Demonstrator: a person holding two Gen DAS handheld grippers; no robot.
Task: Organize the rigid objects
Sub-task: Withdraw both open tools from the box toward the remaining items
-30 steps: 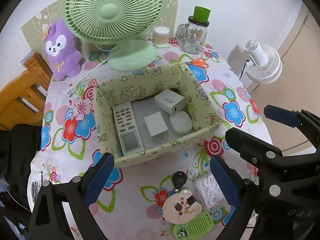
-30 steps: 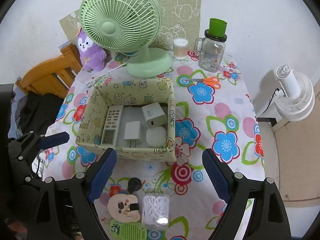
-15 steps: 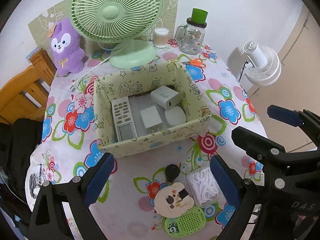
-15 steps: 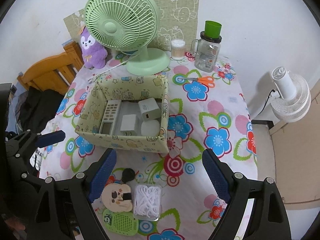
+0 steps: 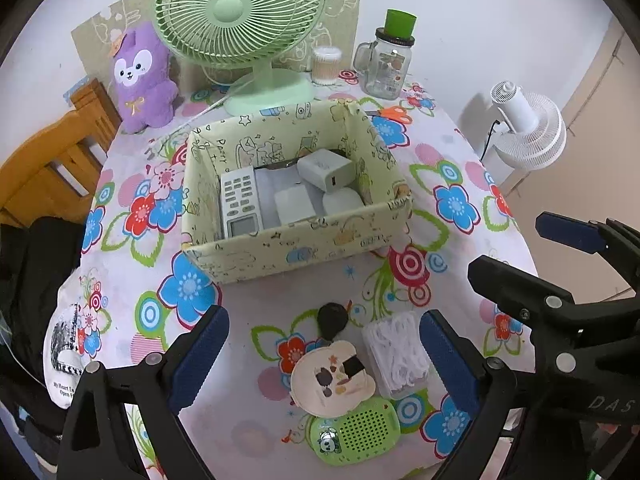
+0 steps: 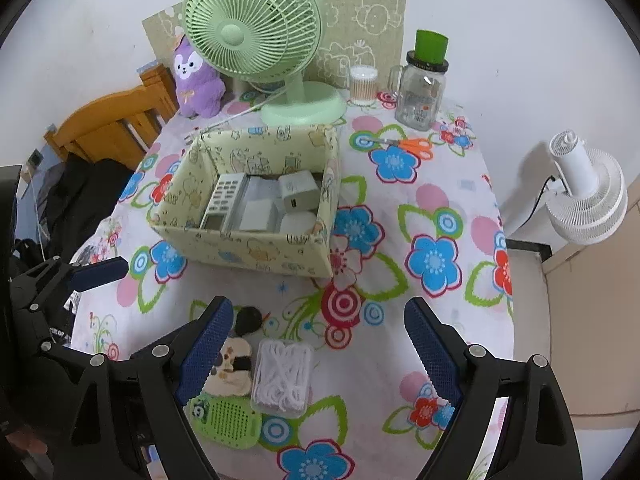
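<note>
Lower frame, both wrist views: left gripper (image 5: 322,354) and right gripper (image 6: 318,346) both spread wide, nothing between the blue pads, hanging above the near edge of the flowered table (image 6: 448,208).

Just under the fingers, low centre: a green perforated panda gadget (image 5: 354,434), a round cream disc (image 5: 332,380) overlapping its upper edge, a clear box of white floss picks (image 6: 284,376) touching the disc's right side. A small black round item (image 5: 332,318) lies just above the disc; possibly a key fob, too small to be sure.

Mid frame: the patterned fabric box (image 5: 304,242), open-topped. Inside, a white remote (image 5: 240,202) along its left wall, a flat white adapter (image 5: 294,206) beside it, a white charger block (image 5: 326,170) toward the far right corner, a rounded white case (image 5: 342,202) at the near right.

Upper right of the box: orange scissors (image 6: 414,146) on the cloth.

Top of frame, along the wall: green desk fan (image 6: 256,28), purple plush (image 6: 196,78) to its left, cotton-swab tub (image 6: 363,85) and glass mug jar with green lid (image 6: 424,84) to its right.
</note>
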